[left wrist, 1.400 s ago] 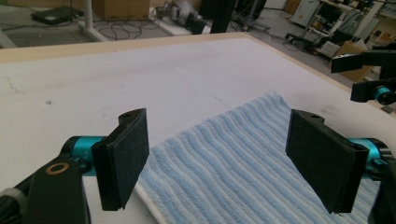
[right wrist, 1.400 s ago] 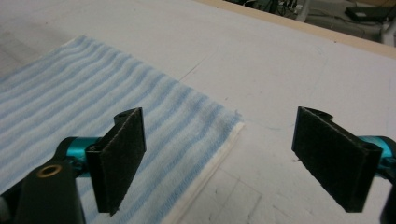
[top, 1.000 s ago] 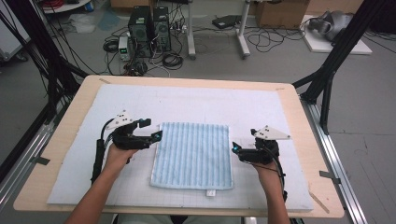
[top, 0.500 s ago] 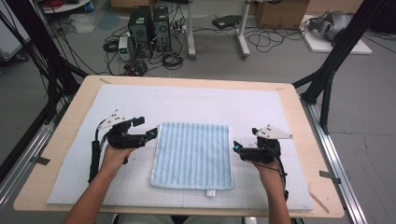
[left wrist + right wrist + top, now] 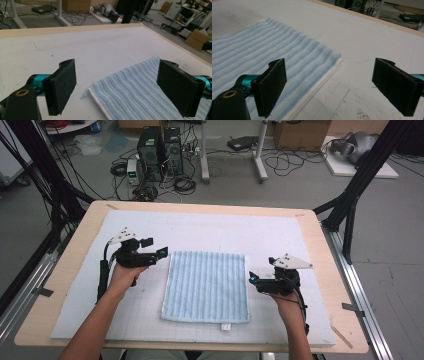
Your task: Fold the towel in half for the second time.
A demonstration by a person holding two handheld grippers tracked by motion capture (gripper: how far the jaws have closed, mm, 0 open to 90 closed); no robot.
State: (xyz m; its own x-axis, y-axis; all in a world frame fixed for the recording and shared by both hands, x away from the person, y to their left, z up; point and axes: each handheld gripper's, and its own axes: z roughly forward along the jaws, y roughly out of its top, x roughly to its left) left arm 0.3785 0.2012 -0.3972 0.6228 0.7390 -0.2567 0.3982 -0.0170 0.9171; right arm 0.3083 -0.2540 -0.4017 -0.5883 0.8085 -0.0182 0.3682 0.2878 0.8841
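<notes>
- The towel lies flat on the white mat, between the two grippers.
- It is blue with thin stripes and a white edge.
- A small white tag sticks out from its near edge.
- The mat covers most of the worktop.
- The left gripper is just beside the towel's far left corner.
- Its jaws are spread wide and hold nothing.
- In the left gripper view, the towel corner sits low between the jaws, nearer to the right jaw.
- The right jaw there is over the stripes. The left jaw is over bare mat.
- I cannot tell if the left jaws touch the towel.
- The right gripper is just beside the towel's right edge, about halfway along it.
- Its jaws are spread wide too and hold nothing.
- In the right gripper view, the towel edge runs up between the jaws.
- The left jaw there is over the stripes. The right jaw is over bare mat.
- A towel corner lies ahead of these jaws, a bit past them.
- A hand holds each gripper from behind.
- A black cable runs back from each gripper along the arm.
</notes>
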